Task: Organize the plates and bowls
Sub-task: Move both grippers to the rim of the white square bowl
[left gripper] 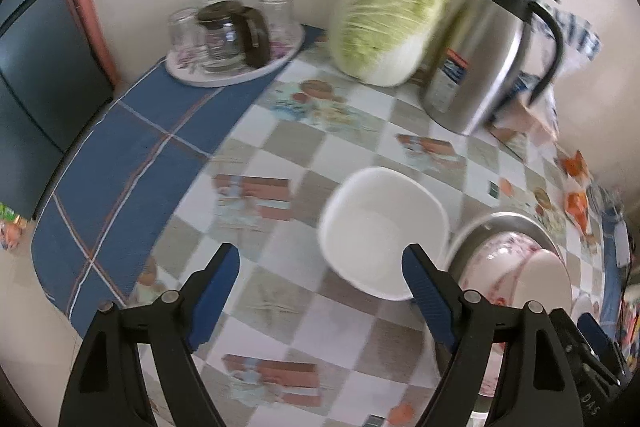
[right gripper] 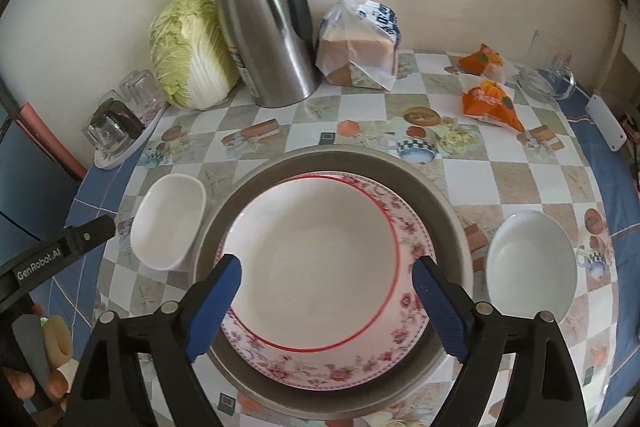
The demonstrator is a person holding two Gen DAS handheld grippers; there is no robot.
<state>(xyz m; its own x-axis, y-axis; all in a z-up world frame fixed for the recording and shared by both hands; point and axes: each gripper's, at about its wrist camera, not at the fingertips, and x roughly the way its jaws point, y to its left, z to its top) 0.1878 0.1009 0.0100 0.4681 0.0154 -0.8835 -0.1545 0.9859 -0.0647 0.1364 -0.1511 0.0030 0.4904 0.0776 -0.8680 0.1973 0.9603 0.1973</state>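
The right gripper is hovering wide open, tilted down over the red-rimmed bowl sitting on a floral plate inside the metal basin. The left gripper, likewise spread and empty, is angling beside the squarish white bowl.

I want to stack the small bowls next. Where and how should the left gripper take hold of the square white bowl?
Grip the square bowl by its rim, one pad inside and one outside the near wall, coming from above. It sits upright and empty, and it is probably too wide to span. Avoid its right side, which lies close against the metal basin. The left gripper is open and holds nothing.
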